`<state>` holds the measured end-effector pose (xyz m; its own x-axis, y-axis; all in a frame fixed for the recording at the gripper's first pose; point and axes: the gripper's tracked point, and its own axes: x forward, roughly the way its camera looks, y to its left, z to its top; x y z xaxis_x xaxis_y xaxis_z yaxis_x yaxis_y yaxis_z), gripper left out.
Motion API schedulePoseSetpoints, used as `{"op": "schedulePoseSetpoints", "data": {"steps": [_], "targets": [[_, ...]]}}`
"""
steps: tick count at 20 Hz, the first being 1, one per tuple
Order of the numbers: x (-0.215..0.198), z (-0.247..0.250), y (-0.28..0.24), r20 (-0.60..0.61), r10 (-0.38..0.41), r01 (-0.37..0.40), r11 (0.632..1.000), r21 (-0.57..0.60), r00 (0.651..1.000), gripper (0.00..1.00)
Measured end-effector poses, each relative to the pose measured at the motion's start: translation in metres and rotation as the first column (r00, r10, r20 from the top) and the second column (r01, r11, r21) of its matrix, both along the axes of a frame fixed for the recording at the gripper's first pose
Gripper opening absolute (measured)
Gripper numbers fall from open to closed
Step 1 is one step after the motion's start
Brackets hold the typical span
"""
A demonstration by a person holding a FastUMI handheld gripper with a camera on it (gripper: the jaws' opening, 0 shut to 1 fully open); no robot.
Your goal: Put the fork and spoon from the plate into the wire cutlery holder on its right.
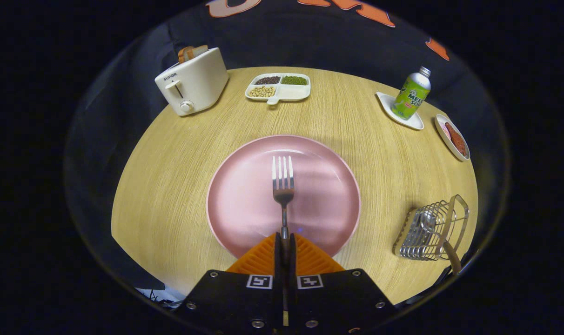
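Right now the fingers (285,242) are closed tight on the handle of the fork (283,184), a plain steel piece with four tines pointing away over the middle of the pink plate (235,195). Its slim neck runs back between the fingers. Off to the plate's right on the wooden worktop (170,186) lies the wire cutlery holder (433,228), tipped on its side, with the spoon (428,221) already in it, bowl inside and brownish handle sticking out toward the worktop's near edge.
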<state>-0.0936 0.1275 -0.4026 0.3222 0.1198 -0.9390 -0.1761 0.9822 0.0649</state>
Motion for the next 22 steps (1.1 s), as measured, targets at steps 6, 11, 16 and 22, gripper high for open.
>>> {"op": "schedulePoseSetpoints", "data": {"steps": [6, 11, 16, 22], "targets": [[-0.001, 0.045, -0.057, 0.067, -0.078, 0.081, 0.996, -0.034, 0.995, 0.05], [-0.014, 0.067, -0.12, 0.065, -0.175, 0.18, 0.981, -0.069, 0.982, 0.05], [-0.032, 0.069, -0.167, 0.005, -0.265, 0.264, 0.961, -0.081, 0.964, 0.05], [-0.05, 0.066, -0.191, -0.104, -0.291, 0.281, 0.954, -0.103, 0.951, 0.05]]}}
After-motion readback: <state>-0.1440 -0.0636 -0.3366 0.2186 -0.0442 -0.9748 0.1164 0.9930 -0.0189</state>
